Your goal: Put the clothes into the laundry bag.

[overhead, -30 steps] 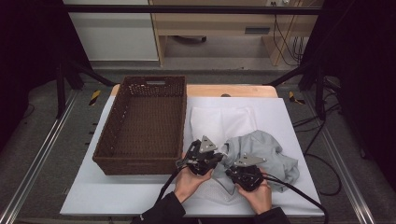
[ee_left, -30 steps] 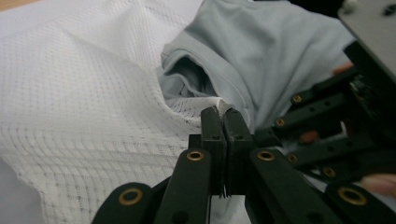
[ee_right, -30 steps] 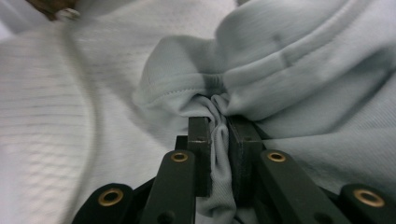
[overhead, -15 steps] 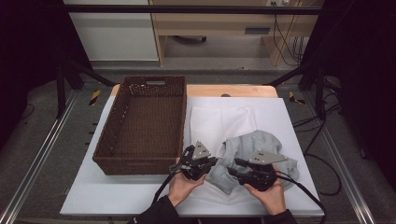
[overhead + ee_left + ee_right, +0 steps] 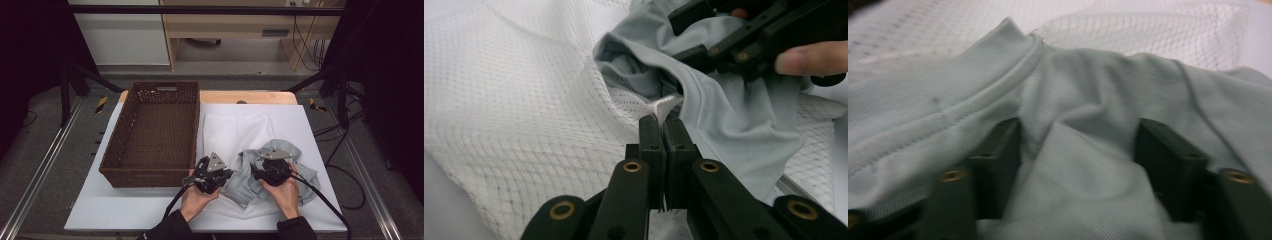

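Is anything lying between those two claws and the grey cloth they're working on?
Nothing visible. The left gripper is shut on the white mesh bag beside the grey garment; the right gripper, jaws just opening, straddles it.

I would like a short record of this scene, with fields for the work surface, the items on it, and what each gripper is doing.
surface: white board on a table
basket: brown wicker basket, left part of the board, nothing visible inside
mesh bag: white mesh laundry bag, lying flat right of the basket
garment: grey garment, crumpled on the mesh bag
left gripper: shut on a pinched edge of the mesh bag
right gripper: jaws have just been opening, apart now, grey fabric bunched between them
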